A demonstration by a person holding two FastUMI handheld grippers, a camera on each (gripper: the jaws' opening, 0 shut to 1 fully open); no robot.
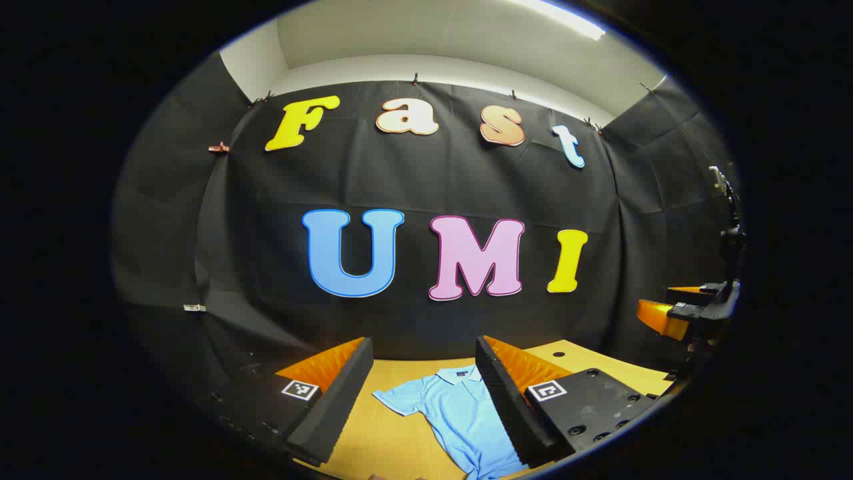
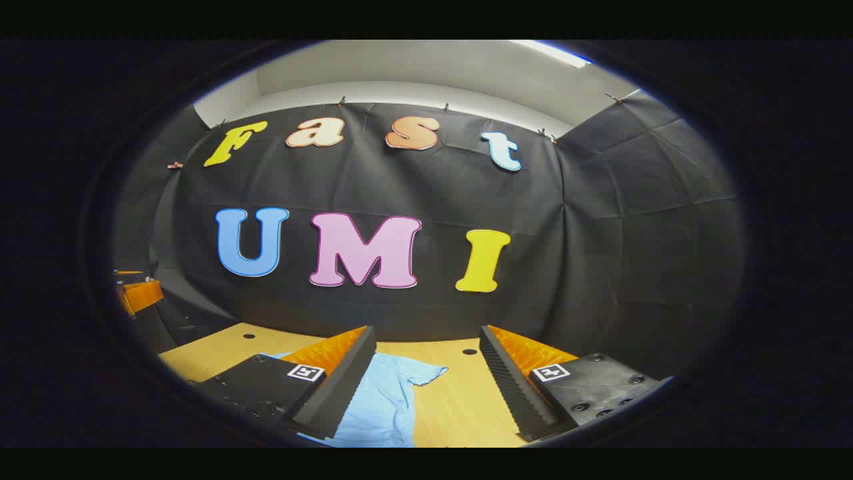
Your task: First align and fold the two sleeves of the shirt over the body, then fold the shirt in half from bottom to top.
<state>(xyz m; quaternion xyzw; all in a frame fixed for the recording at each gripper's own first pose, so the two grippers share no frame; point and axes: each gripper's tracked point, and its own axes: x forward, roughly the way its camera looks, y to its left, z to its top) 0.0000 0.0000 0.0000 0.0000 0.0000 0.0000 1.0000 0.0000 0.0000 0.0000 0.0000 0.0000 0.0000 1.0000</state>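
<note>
Between your left gripper (image 1: 423, 393) fingers: wide gap, nothing held. Both fingers hang above the table (image 1: 393, 443), clear of the cloth. Left finger (image 1: 330, 400) sits over bare wood; right finger (image 1: 510, 407) overlaps the shirt's body on its far side in the left gripper view.

Your right gripper (image 2: 426, 383): same story, spread wide, nothing between the fingers, raised off the table. Its left finger (image 2: 336, 387) covers part of the shirt in the right gripper view; its right finger (image 2: 513, 387) is over bare tabletop.

Shirt (image 1: 460, 417): light blue polo, lying flat and unfolded on the wooden table. In the left gripper view you see the collar toward the booth wall, one short sleeve spread out to the left, and the body running down toward the camera. In the right gripper view the shirt (image 2: 383, 400) shows its other sleeve sticking out to the right, still unfolded, not lying over the body.

Farther out: in the left gripper view your right gripper (image 1: 690, 310) shows at the right edge, held up well above the table. In the right gripper view your left gripper (image 2: 136, 293) shows at the left edge; too cropped to read its jaws from there. Table has a few small dark holes (image 2: 469, 351) near the back edge. Black cloth wall (image 2: 600, 233) behind everything.
</note>
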